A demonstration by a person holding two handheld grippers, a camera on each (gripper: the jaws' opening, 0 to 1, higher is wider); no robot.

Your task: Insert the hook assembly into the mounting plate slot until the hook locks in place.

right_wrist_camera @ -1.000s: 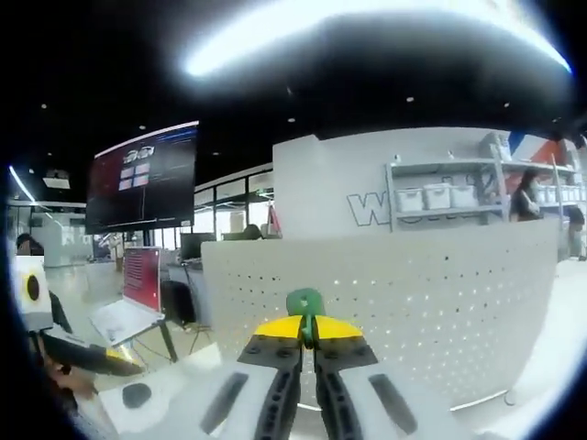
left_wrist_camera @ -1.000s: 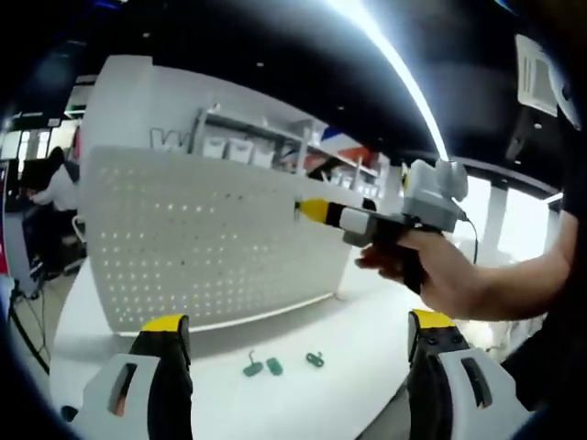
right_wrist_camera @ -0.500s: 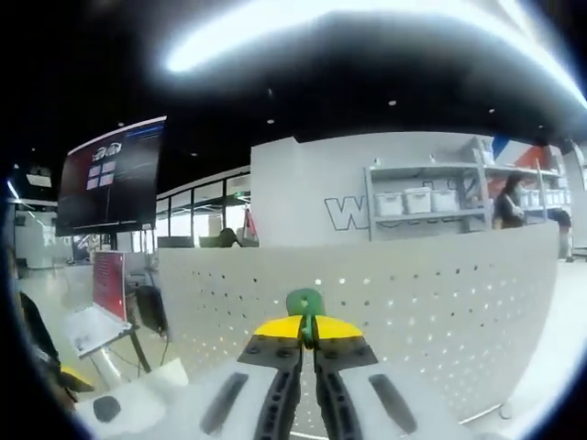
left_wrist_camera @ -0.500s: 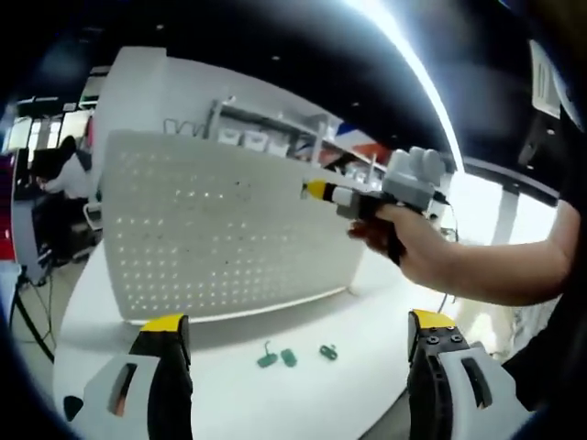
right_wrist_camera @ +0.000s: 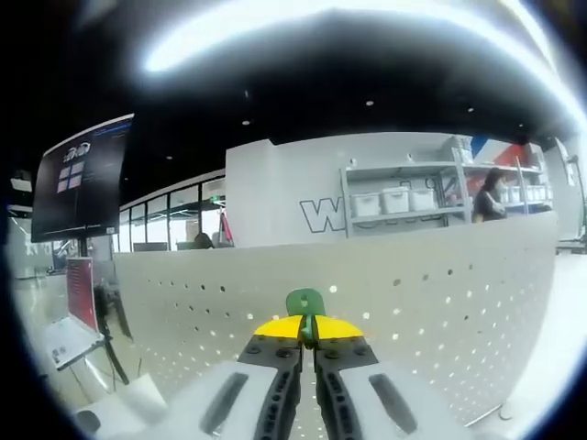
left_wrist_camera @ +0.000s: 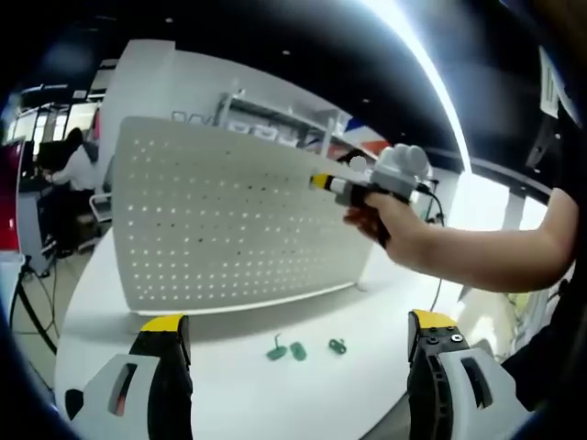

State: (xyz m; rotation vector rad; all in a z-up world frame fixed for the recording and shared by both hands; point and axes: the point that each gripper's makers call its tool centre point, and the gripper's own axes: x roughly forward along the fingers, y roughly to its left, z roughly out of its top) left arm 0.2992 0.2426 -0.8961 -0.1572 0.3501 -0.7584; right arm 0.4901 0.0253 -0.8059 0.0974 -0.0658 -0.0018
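A white perforated mounting plate [left_wrist_camera: 229,229] stands upright on the white table [left_wrist_camera: 229,403]. In the left gripper view, a person's hand holds the right gripper [left_wrist_camera: 318,181] with its yellow tips at the plate's upper right. In the right gripper view, that right gripper [right_wrist_camera: 308,330] is shut on a green hook [right_wrist_camera: 305,302], close in front of the plate [right_wrist_camera: 440,302]. The left gripper [left_wrist_camera: 298,335] stands open low over the table, with nothing between its jaws. Three small green hooks [left_wrist_camera: 298,349] lie on the table in front of the plate.
White shelving with bins [right_wrist_camera: 404,197] and a wall with lettering stand behind the plate. A dark screen [right_wrist_camera: 78,179] hangs at the left. A person sits at a desk [left_wrist_camera: 73,170] at the far left. The table's front edge curves near the left gripper.
The right gripper with the green hook has moved closer to the plate, which looms larger in its view. The left gripper view has shifted slightly; its jaws stay open.
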